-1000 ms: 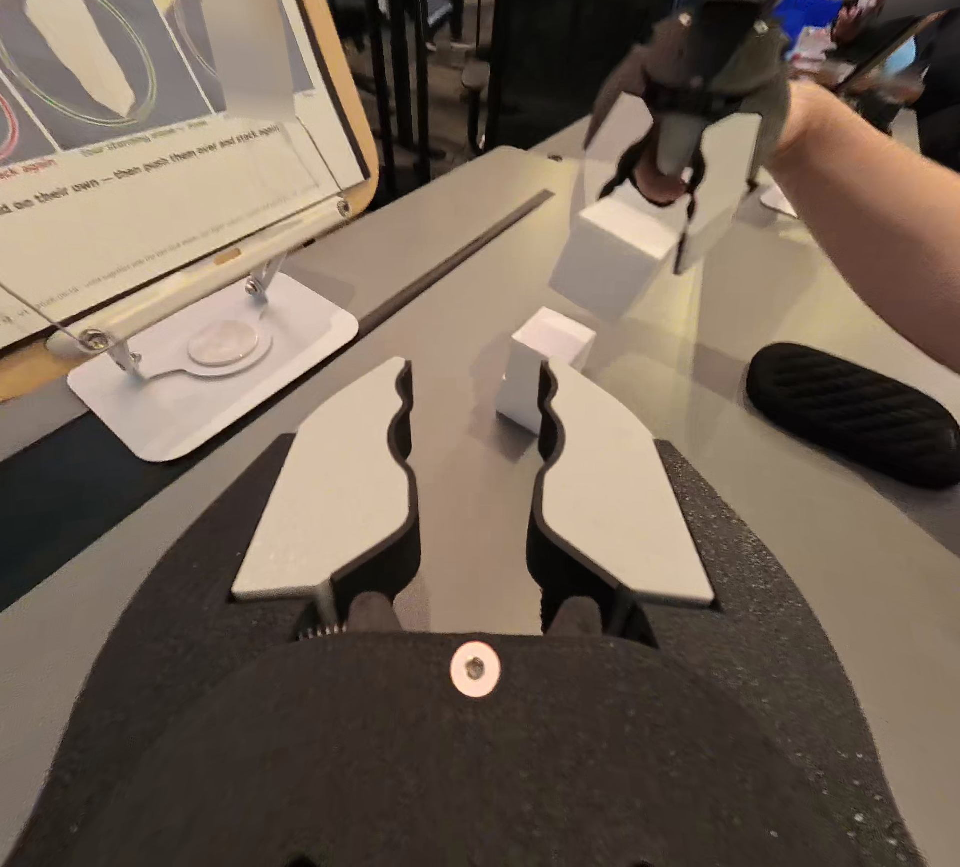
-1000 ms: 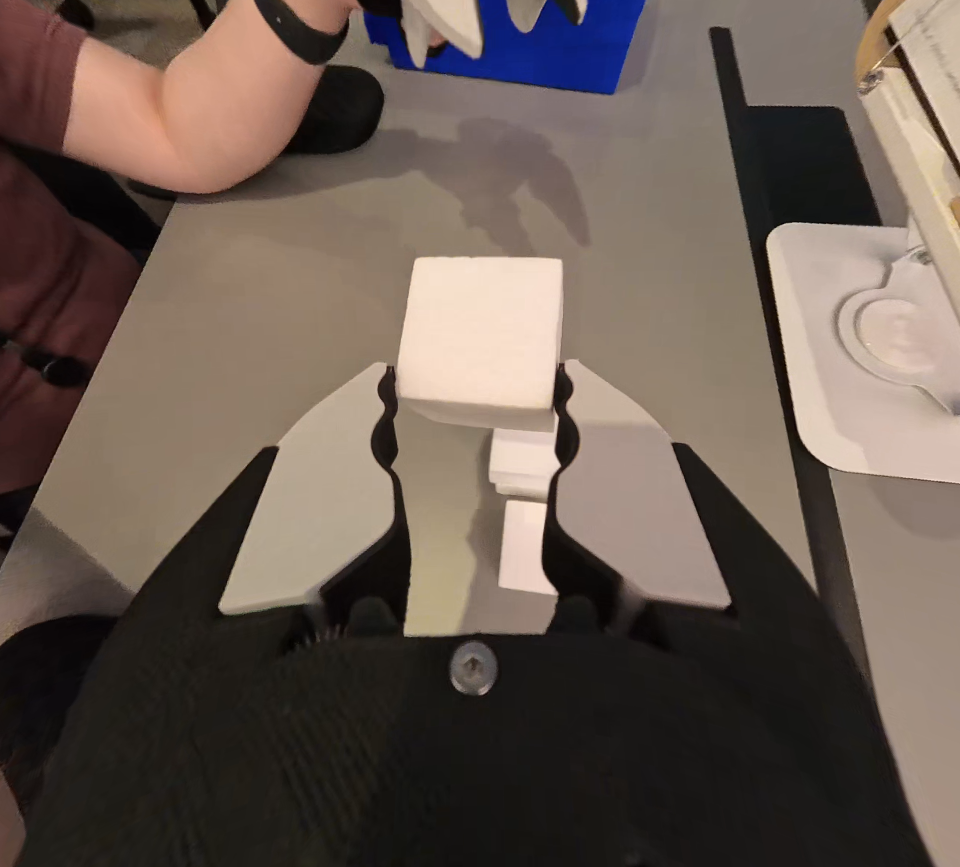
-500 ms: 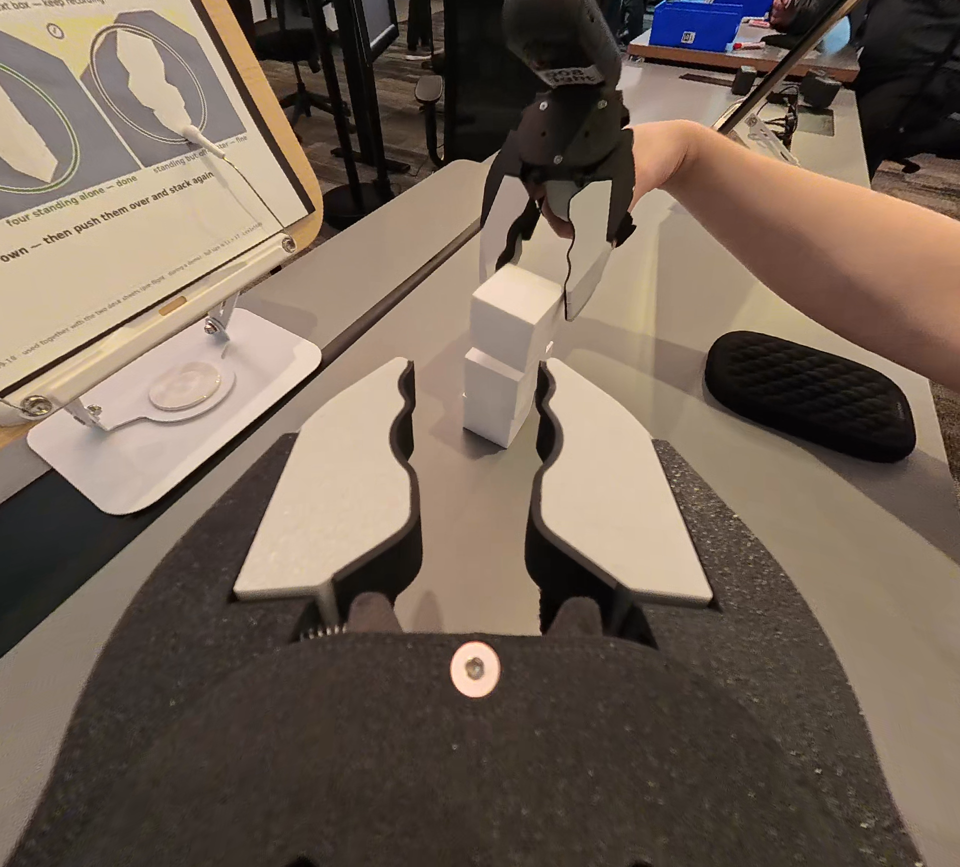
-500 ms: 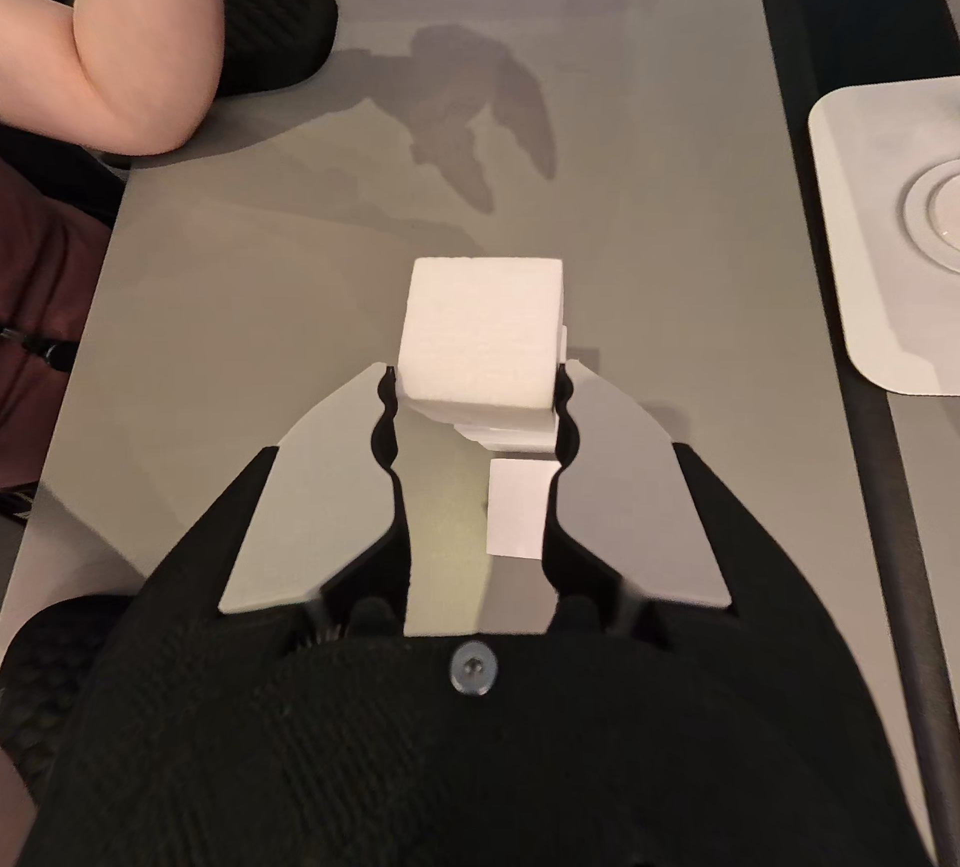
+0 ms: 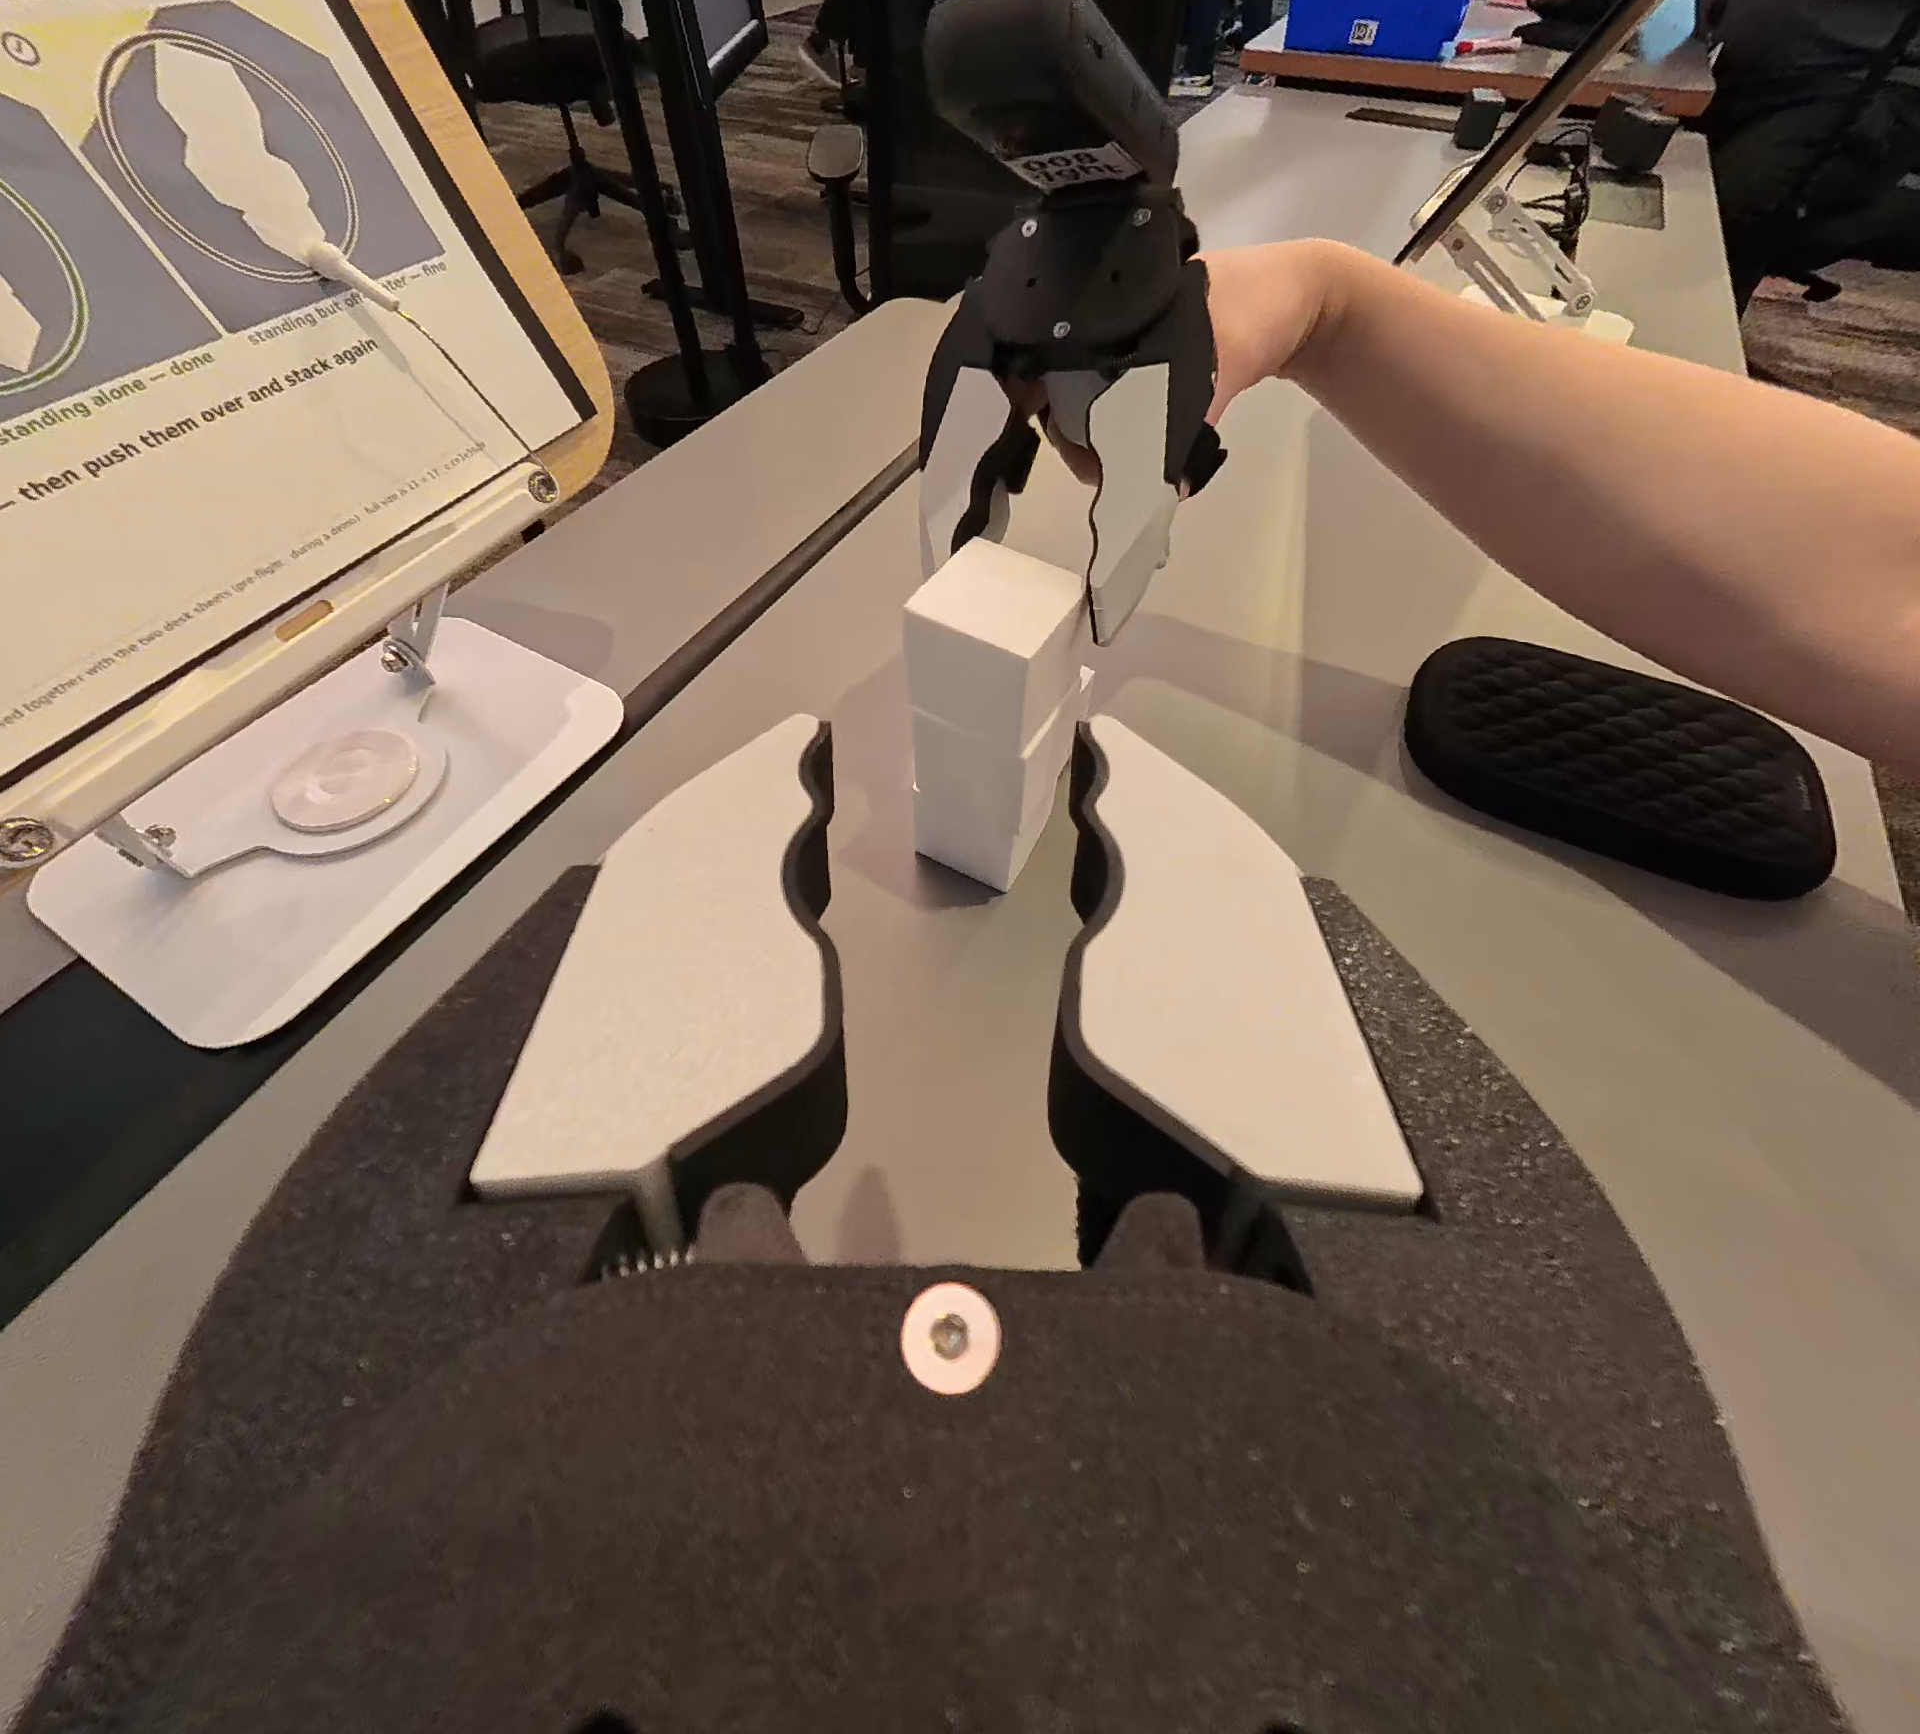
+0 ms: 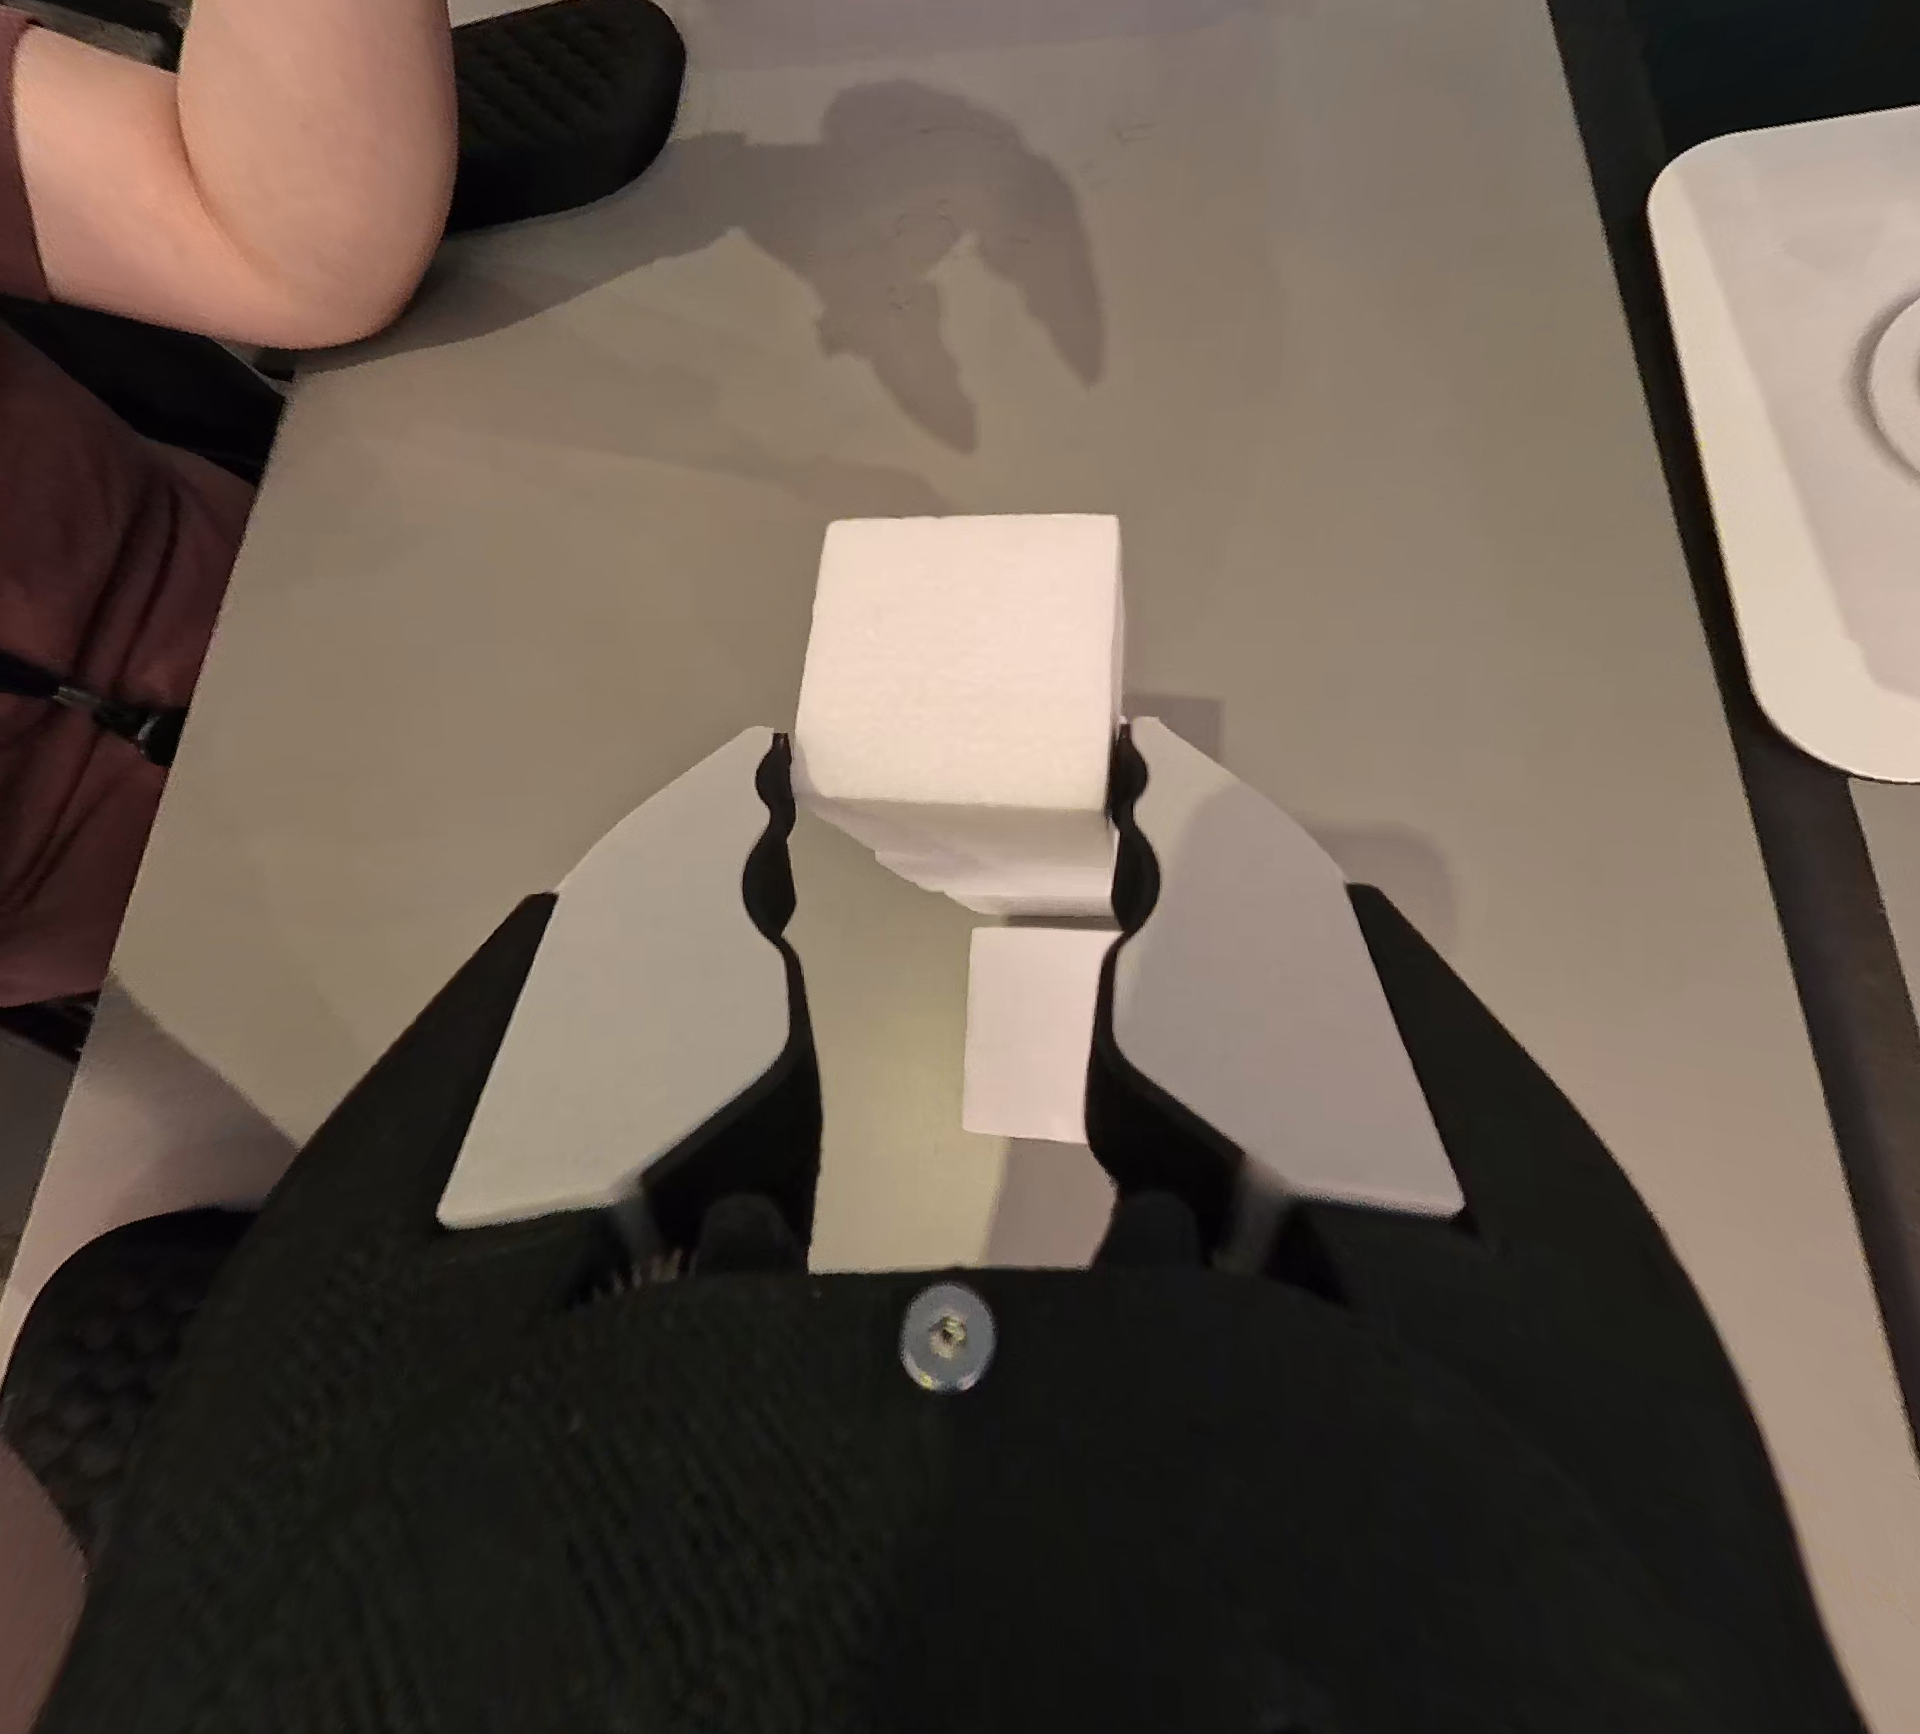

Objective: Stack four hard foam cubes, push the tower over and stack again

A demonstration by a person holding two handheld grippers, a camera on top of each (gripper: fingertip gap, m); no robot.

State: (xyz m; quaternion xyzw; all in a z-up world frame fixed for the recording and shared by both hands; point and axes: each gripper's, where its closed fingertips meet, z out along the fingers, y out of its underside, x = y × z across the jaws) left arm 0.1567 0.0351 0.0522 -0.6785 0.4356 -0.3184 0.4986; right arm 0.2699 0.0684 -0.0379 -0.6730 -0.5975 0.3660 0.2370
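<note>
The right tongs [image 6: 951, 749] were holding the top cube [image 6: 961, 656] by its sides at the fingertips, pointing down over the stack [image 5: 982, 811]. The cube sat on the cubes beneath it, skewed a little off their edges. The stack looked three high, though the seams were hard to count. It stood on the table [image 5: 1351, 957] just ahead of the left tongs [image 5: 951, 739], in line with their gap. Those tongs were parted to about a cube's width and held nothing.

The step in hand looked like setting this cube down. Next, the right tongs would need to part evenly and lift straight up, so neither finger dragged the cube sideways. A fourth cube was not in view; it would have to be found and placed on top.
</note>
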